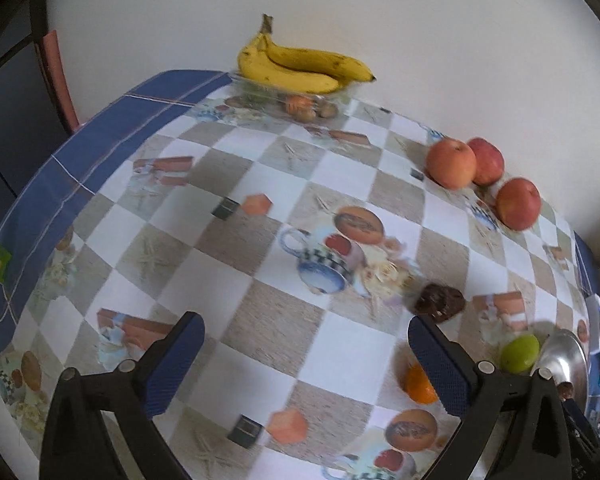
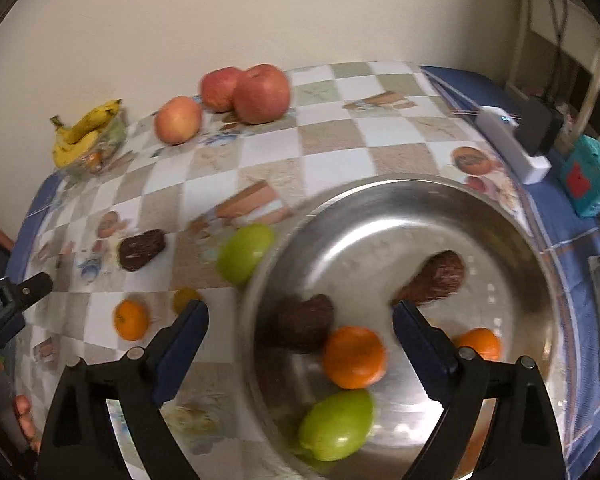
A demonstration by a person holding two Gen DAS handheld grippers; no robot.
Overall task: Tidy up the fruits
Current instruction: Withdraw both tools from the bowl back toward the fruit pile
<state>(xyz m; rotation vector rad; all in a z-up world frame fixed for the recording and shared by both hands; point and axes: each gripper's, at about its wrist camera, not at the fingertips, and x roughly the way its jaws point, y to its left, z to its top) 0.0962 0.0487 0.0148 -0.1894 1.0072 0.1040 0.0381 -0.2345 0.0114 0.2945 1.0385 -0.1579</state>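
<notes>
Closest to the lens, the right gripper (image 2: 300,344) stands with its jaws wide apart and holds nothing. Its left finger (image 2: 182,350) hangs over the tablecloth, and its right finger (image 2: 422,350) hangs over the steel bowl (image 2: 380,216). Between the two fingers, inside the bowl, an orange (image 2: 354,356) lies beside a dark brown fruit (image 2: 300,324). Nearer to the gripper's base lies a green fruit (image 2: 336,426). Beyond the right finger I see a second brown fruit (image 2: 436,276), and a second orange (image 2: 480,342) just past that finger.

Outside the bowl, just against its rim and ahead of the left finger, sits another green fruit (image 2: 246,252). To the left of that finger a small orange (image 2: 130,320) lies on the table (image 2: 340,128), and farther ahead a brown fruit (image 2: 140,250).

Three apples (image 2: 236,98) stand far ahead, near the wall. The bananas (image 2: 82,130) rest on a glass dish (image 2: 112,148) at the far left.

The left gripper (image 1: 304,356) is also fully open and empty, over bare cloth. Its right finger (image 1: 440,364) partly hides the small orange. The brown fruit lies just ahead of this finger.
</notes>
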